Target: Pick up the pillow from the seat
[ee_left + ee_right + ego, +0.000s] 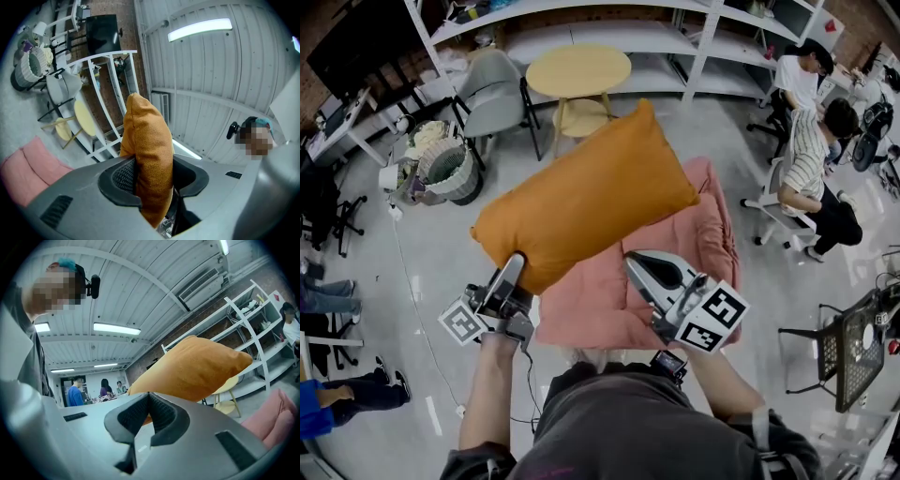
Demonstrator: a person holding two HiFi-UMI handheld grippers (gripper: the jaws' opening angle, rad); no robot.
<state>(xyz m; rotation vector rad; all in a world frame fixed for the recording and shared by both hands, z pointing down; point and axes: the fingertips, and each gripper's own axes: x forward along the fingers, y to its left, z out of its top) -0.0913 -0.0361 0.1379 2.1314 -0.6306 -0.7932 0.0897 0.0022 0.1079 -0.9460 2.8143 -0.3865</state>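
Note:
The orange pillow [586, 197] hangs in the air above the pink seat [698, 248], tilted with its far corner high. My left gripper [514, 269] is shut on the pillow's lower left corner; in the left gripper view the pillow [147, 154] stands edge-on between the pads of that gripper [149, 176]. My right gripper [639, 265] sits by the pillow's lower right edge. In the right gripper view that gripper [149, 401] has its pads pressed together with nothing between them, and the pillow [197, 369] lies just beyond the tips.
A round yellow table [578, 70] and a grey chair [492, 94] stand beyond the seat, with white shelves [675, 37] behind. A white basket [450, 169] is at the left. Two people [811, 159] sit at the right, near a black chair [853, 352].

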